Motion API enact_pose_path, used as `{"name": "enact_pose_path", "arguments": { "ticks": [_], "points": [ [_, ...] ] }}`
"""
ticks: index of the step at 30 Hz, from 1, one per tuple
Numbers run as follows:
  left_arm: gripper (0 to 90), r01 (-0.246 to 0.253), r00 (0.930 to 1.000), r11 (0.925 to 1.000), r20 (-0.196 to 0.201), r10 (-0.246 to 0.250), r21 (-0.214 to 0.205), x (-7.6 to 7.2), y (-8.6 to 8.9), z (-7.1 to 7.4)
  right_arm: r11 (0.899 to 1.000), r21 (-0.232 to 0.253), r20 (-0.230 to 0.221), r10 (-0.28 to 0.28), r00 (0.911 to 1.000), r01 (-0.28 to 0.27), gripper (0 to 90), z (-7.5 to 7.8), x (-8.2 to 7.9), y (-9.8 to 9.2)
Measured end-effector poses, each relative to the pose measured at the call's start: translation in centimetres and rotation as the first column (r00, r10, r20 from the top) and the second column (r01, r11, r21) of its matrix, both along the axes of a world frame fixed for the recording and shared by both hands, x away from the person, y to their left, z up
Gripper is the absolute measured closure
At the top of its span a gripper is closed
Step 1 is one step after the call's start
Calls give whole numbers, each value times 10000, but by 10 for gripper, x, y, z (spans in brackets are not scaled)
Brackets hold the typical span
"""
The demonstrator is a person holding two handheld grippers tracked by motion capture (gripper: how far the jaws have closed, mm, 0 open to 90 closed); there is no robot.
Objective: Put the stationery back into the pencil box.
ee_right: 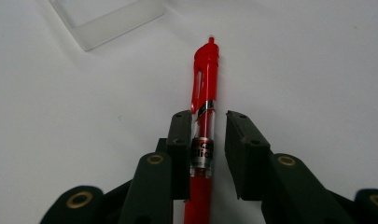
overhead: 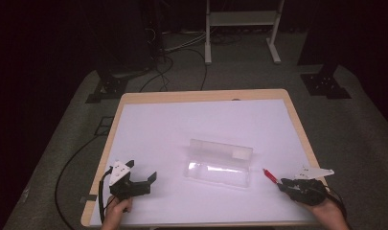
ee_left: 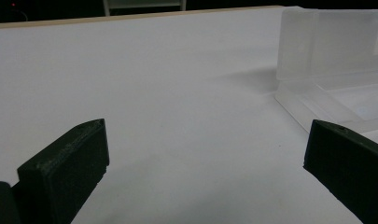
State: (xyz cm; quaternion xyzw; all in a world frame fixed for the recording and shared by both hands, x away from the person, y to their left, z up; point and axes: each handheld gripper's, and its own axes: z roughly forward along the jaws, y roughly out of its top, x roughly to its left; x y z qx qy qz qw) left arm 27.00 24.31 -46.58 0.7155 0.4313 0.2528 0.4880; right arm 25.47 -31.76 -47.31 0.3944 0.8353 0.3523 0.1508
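**Closing on the Pen: Right Gripper at the Table Edge**

Resting on the white table (overhead: 182, 124), an open clear case (overhead: 220, 164) lies near the middle in the high view, its lid standing up along the far side. The left gripper (overhead: 151, 179) sits at the near left corner, held by the left hand (overhead: 117, 208), jaws spread wide with nothing between them. The right gripper (overhead: 280, 184) sits at the near right, held by the right hand (overhead: 328, 211). A red pen (overhead: 269, 175) projects from its jaws toward the case, just beside the case's right end.

In the left gripper view, both black jaws stand far apart over bare table. The case (ee_left: 331, 60) sits ahead to the right, well clear of the jaws.

In the right gripper view, the pen (ee_right: 203, 121) lies on the table between the jaws of the right gripper (ee_right: 208, 140). Its clip end points away from the camera. One jaw touches the barrel; the other stands just off it, leaving a narrow gap. The pen is not yet clamped. A corner of the case (ee_right: 112, 21) shows at upper left.
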Motion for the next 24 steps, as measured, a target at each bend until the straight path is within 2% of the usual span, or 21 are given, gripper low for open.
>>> {"name": "enact_pose_path", "arguments": {
  "ticks": [15, 21, 24],
  "points": [
    [0, 19, 10000, 10000, 35, -19, -2, 0, 0, 0, 9998, -186, 18, 12, 10000, -12, 786, 1, -1, 3],
    [0, -7, 10000, 10000, 31, 7, 10, 0, 0, 0, 9999, 5, 33, 141, 9999, -141, 788, 5, -1, 2],
    [0, 0, 10000, 10000, 19, 0, 27, 0, 0, 0, 9992, 302, 145, 263, 9995, -267, 788, 11, -1, 0]
  ]
}}
